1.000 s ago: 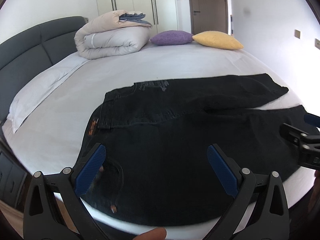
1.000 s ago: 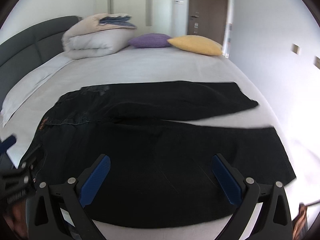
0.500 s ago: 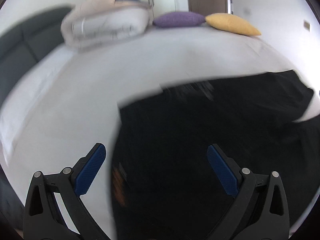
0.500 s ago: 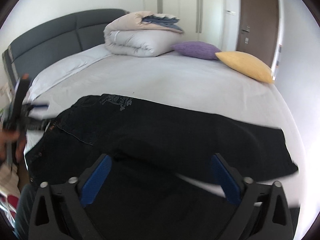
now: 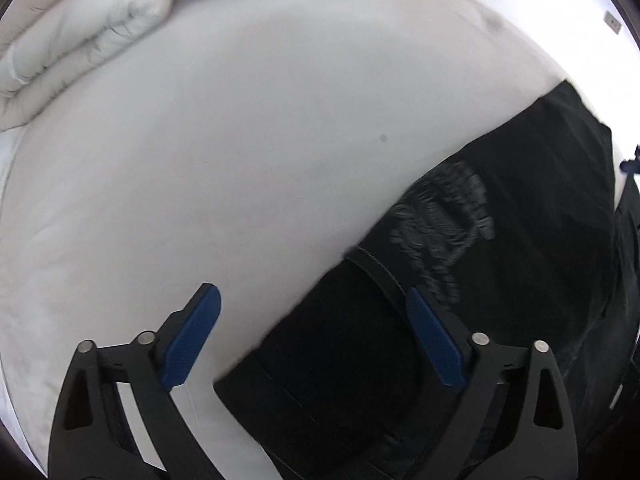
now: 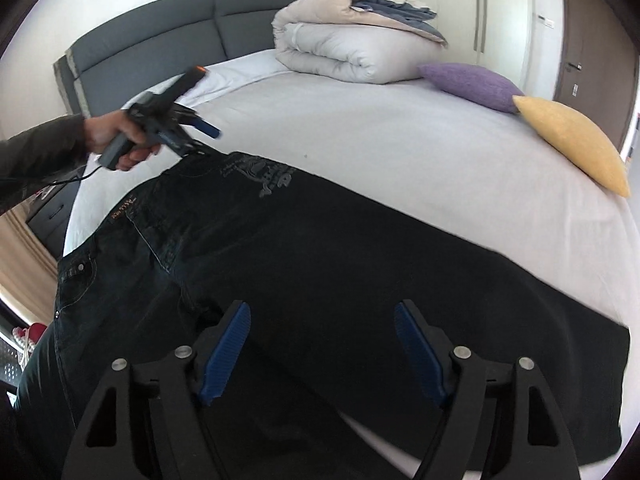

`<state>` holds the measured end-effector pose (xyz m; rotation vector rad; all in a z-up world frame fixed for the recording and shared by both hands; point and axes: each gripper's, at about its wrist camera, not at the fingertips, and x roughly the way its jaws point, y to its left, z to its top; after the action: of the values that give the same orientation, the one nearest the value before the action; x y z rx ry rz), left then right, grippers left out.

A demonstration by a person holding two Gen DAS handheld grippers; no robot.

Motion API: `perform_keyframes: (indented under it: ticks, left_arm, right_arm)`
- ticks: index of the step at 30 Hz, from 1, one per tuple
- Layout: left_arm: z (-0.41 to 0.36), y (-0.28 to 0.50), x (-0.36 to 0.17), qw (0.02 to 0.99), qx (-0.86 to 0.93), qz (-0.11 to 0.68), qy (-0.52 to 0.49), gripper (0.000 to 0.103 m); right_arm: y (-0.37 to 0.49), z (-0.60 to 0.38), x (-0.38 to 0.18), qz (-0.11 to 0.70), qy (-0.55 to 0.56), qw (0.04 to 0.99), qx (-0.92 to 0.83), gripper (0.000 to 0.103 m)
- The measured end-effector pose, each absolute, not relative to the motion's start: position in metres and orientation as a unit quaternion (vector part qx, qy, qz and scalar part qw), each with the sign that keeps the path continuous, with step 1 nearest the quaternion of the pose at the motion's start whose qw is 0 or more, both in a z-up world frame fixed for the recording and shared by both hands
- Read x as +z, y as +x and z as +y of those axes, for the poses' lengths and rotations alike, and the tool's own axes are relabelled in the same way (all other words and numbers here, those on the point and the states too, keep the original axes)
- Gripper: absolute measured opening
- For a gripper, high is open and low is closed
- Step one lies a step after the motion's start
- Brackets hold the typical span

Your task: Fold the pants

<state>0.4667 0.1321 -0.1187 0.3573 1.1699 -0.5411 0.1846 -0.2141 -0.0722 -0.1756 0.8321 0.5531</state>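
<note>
Pants (image 6: 320, 280) flat; left tool (image 5: 312, 340) spread over waistband.

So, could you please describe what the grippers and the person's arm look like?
Both grippers, left gripper and right gripper, have black frames with silver rivets and ribbed blue fingers. The left hand shows a dark sleeve, and a black cable trails below.

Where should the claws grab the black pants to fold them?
Probably the far edge of the pants: the left claw at the waistband corner beneath it, the right claw farther down the far leg. Come from above and pinch the flat cloth edge where it meets the white sheet. Both claws are open, holding nothing.
</note>
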Motion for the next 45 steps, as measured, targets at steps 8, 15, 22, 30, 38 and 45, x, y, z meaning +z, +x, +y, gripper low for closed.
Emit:
perform_keyframes:
  ticks: [8,15,22,30,38,45]
  left_arm:
    - [0.138,0.495,-0.146,0.761,-0.246,0.579,0.160,0.061]
    - [0.132,0.485,-0.140,0.785,-0.227,0.548,0.181,0.007]
    - [0.132,0.427,-0.110,0.848,-0.213,0.441,0.203,0.004]
    - [0.125,0.363,-0.099,0.888,-0.185,0.347,0.240,0.004]
    - [0.130,0.341,-0.087,0.894,-0.187,0.341,0.224,0.004]
    - [0.129,0.317,-0.081,0.900,-0.185,0.341,0.199,0.004]
  right_arm:
    - [0.223,-0.195,-0.074,0.398,-0.107,0.861,0.297,0.069]
    - [0.266,-0.170,-0.073,0.406,-0.122,0.852,0.308,0.064]
    - [0.296,-0.136,-0.069,0.407,-0.179,0.839,0.315,0.062]
    - [0.333,-0.099,-0.080,0.420,-0.239,0.815,0.320,0.056]
    - [0.358,-0.091,-0.100,0.470,-0.235,0.788,0.320,0.014]
    - [0.331,-0.082,-0.091,0.468,-0.212,0.799,0.313,0.005]
